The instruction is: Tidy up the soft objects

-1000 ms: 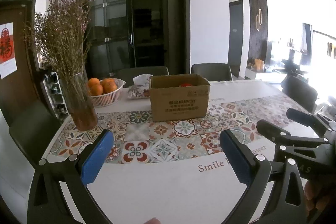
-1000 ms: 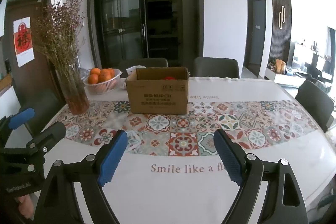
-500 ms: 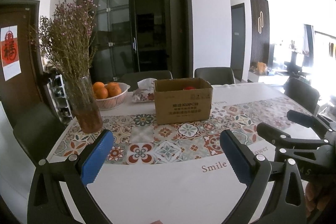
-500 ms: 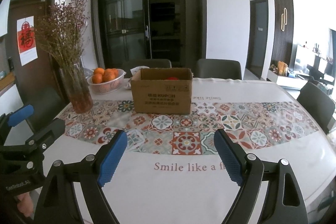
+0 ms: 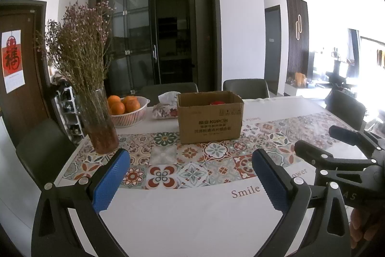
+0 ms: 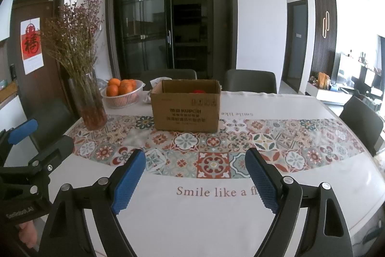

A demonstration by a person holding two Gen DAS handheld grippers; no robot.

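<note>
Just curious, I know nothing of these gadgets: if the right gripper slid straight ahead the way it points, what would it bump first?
Probably the tablecloth, since the open right gripper tilts down; the cardboard box stands farther ahead.

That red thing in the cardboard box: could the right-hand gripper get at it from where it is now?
Probably yes. The cardboard box stands open-topped, the red thing peeks above its rim, and only bare tablecloth lies before the open, empty right gripper. It would have to come over the near wall.

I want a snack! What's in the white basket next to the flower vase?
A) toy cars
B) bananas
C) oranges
C: the white basket beside the vase holds round oranges, also seen in the right wrist view.
</note>
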